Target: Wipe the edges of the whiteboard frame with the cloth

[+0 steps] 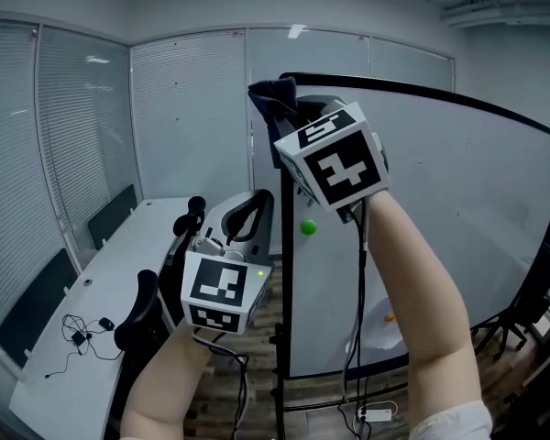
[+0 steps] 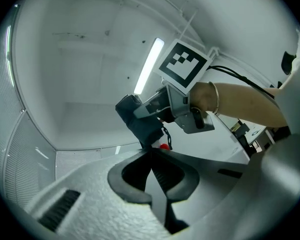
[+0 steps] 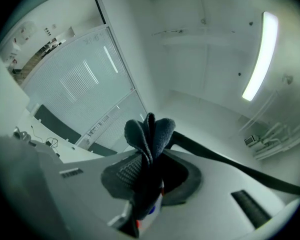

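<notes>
- A person is holding the right hand-held gripper [image 3: 149, 158] up at the top left corner of the whiteboard [image 1: 440, 209], its jaws clamping a dark blue cloth [image 3: 149, 131].
- The cloth is bunching out above the jaw tips, right at the corner where the whiteboard's black frame [image 1: 285, 310] is turning.
- The left hand-held gripper [image 2: 151, 153] is hanging lower, just beside the whiteboard's left edge, its jaws pressing together with nothing between them.
- A green magnet [image 1: 308, 227] is sitting on the whiteboard near its left edge, below the raised gripper.
- A long white bench [image 1: 92, 282] is standing to the left of the whiteboard, with black cables [image 1: 78, 333] lying on it.
</notes>
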